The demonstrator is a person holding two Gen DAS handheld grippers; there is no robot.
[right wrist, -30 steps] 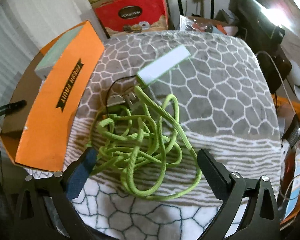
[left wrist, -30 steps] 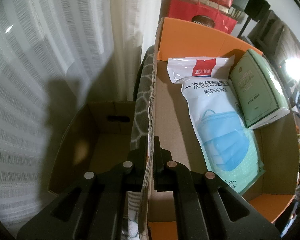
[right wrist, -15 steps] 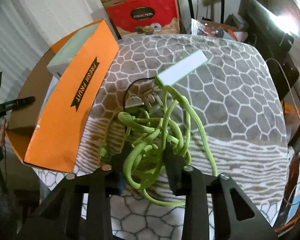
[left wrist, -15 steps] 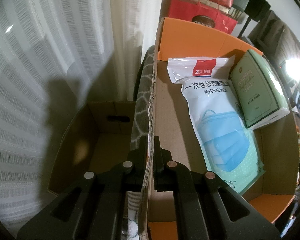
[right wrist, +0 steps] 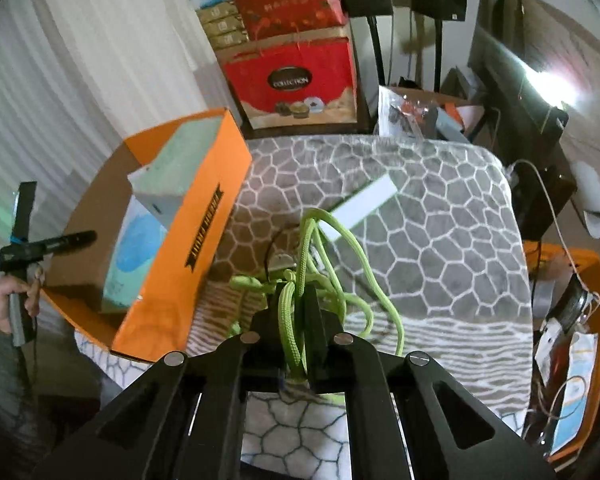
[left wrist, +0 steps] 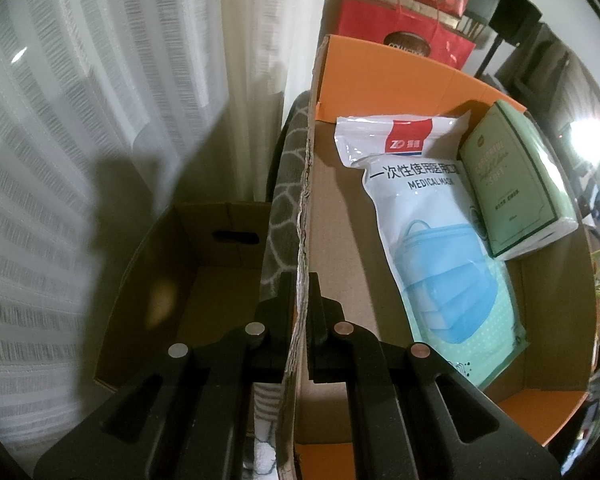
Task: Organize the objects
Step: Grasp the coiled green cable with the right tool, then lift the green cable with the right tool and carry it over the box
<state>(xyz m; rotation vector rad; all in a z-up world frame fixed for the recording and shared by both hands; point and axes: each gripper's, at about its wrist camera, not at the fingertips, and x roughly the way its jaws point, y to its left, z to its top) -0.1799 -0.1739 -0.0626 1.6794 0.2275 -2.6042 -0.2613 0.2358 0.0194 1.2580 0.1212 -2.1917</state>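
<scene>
On the grey blanket with a white honeycomb pattern, the right hand-held gripper has just been closing and now pinches several strands of the bright green braided cord; loops of cord hang from the jaws down to the blanket, and more strands trail toward 12 o'clock, where a flat white rectangular block lies at an angle. A small grey metal piece with a thin black wire sits just beyond the fingertips, partly hidden by the cord.

At 10 o'clock from that gripper stands the orange cardboard fruit box, its long printed wall facing the cord. The left hand-held gripper is pressed together on the raw cardboard edge of this box's wall, one finger inside and one outside. Inside the box, a white-and-blue plastic pack of medical masks lies flat at 1 o'clock from the left gripper, and a pale green wrapped tissue pack leans against the wall at 2 o'clock, overlapping the mask pack's edge. At 10 o'clock from the left gripper, a plain brown cardboard carton stands open beside white curtains. Red gift bags stand beyond the blanket.
</scene>
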